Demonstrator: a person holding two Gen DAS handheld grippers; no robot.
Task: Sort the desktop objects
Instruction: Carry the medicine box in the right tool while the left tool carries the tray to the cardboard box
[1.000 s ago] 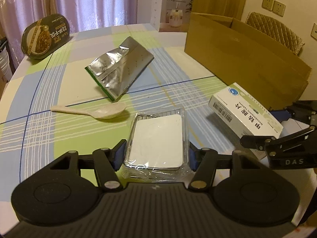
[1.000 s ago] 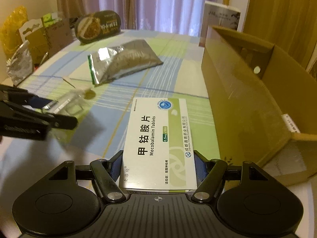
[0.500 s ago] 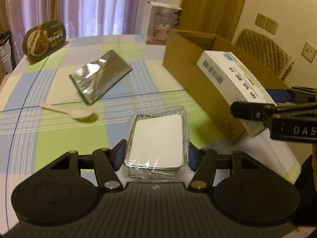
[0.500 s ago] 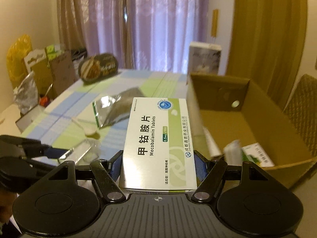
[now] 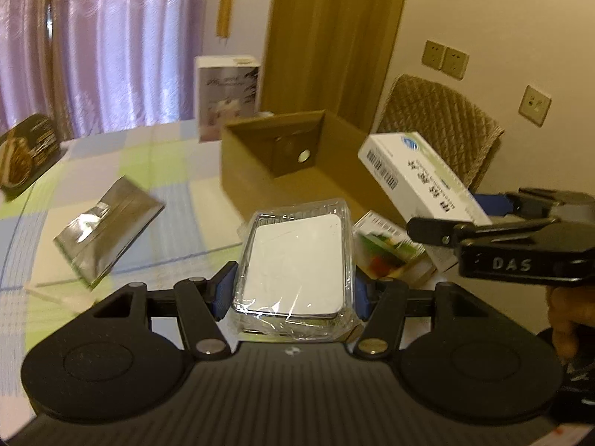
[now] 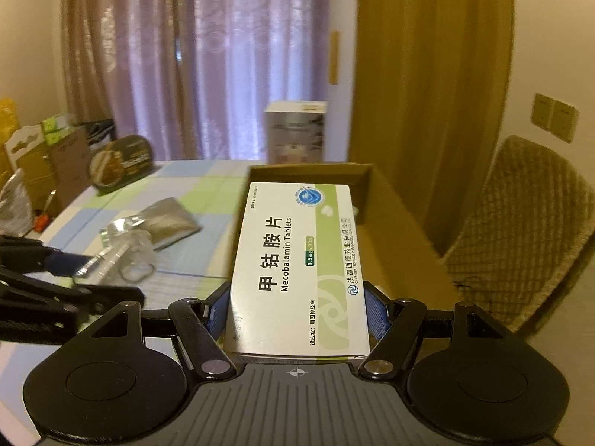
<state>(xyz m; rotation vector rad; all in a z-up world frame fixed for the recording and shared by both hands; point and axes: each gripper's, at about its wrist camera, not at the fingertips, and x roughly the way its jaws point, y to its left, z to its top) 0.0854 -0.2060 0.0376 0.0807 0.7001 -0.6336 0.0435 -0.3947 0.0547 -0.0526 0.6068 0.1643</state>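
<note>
Mecobalamin tablet box (image 6: 297,271) sat clamped between our right gripper's (image 6: 296,308) jaws at the frame's centre, raised before the open cardboard box (image 6: 394,230). Our left gripper's (image 5: 293,291) jaws held a plastic-wrapped white case (image 5: 295,265) mid-frame, above the checked table (image 5: 122,171), with a silver pouch (image 5: 108,230) lying at left.

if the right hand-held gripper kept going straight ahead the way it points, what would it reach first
Probably the open cardboard box: the right hand-held gripper, shut on the Mecobalamin tablet box, points over it. Depth is unclear.
</note>
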